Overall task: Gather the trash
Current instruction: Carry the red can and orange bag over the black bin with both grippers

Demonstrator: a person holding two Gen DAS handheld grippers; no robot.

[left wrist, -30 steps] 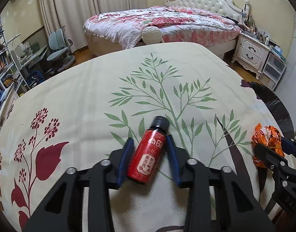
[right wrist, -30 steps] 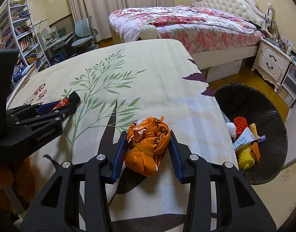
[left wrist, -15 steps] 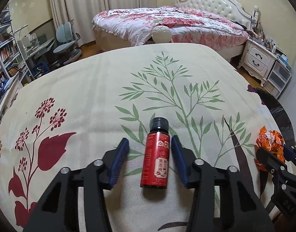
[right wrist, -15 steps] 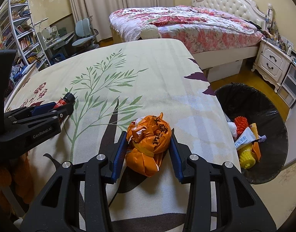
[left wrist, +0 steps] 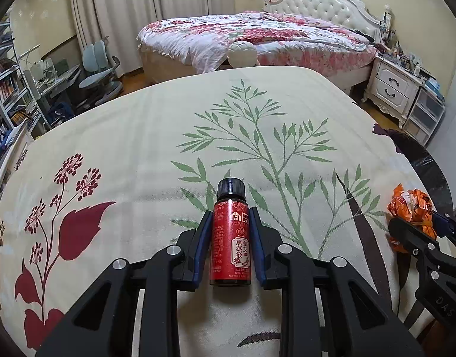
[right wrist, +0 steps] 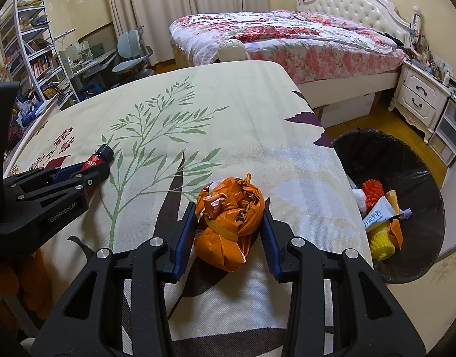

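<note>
A small red bottle (left wrist: 230,244) with a black cap lies on the floral tablecloth (left wrist: 138,154), cap pointing away. My left gripper (left wrist: 230,217) has its jaws closing on the bottle, and both blue pads touch its sides. From the right wrist view the bottle (right wrist: 100,154) pokes out of the left gripper (right wrist: 94,172) at the far left. A crumpled orange plastic bag (right wrist: 230,220) sits near the table's right edge. My right gripper (right wrist: 230,205) is shut on it, pads against both sides. In the left wrist view the bag (left wrist: 412,205) and right gripper (left wrist: 418,229) show at the right.
A black-lined trash bin (right wrist: 385,154) stands on the floor just right of the table, with several pieces of trash inside. Beyond the table are a bed (right wrist: 281,35), a white nightstand (right wrist: 421,98), desk chairs (right wrist: 132,56) and bookshelves (right wrist: 34,56).
The left jaws opened, the tilted bottle came to lie straight between them, and they closed on it again. The right gripper and the orange bag have not moved.
</note>
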